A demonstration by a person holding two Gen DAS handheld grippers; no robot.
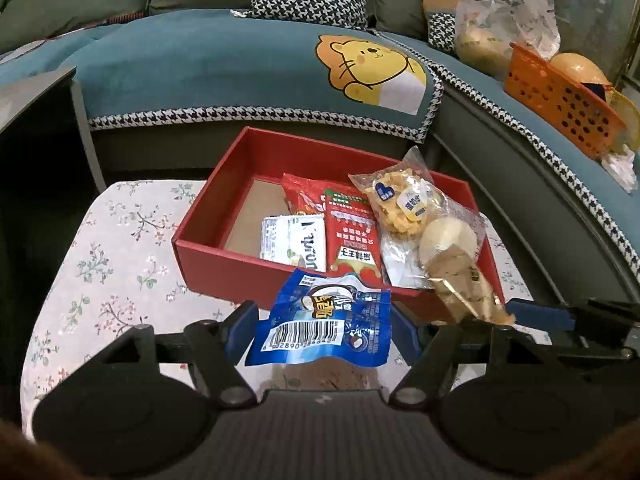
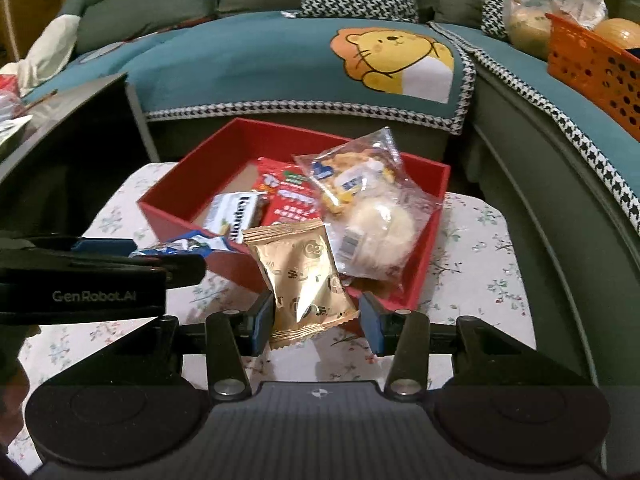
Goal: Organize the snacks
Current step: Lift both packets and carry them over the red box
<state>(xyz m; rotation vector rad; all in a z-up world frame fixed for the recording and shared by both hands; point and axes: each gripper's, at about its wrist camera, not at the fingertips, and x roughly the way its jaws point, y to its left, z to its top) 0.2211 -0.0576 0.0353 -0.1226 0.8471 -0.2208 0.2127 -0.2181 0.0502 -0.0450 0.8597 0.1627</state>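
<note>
The left tool [image 1: 325, 326] grips a blue packet [image 1: 322, 322], the right tool [image 2: 316, 316] a gold packet [image 2: 300, 282], both low-centre, before the red box [image 1: 224, 188]. The right pad's contact seems slight; the gold packet could slip onto the surface.

Small table w/ floral cloth [image 1: 100, 264], 1 red box [image 1: 224, 264] directly on it, box near far edge

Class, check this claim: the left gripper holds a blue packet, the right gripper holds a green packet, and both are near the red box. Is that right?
One detail is wrong. The right gripper holds a gold packet, not green, as the right wrist view shows. The left gripper does hold the blue packet, near the red box.
</note>
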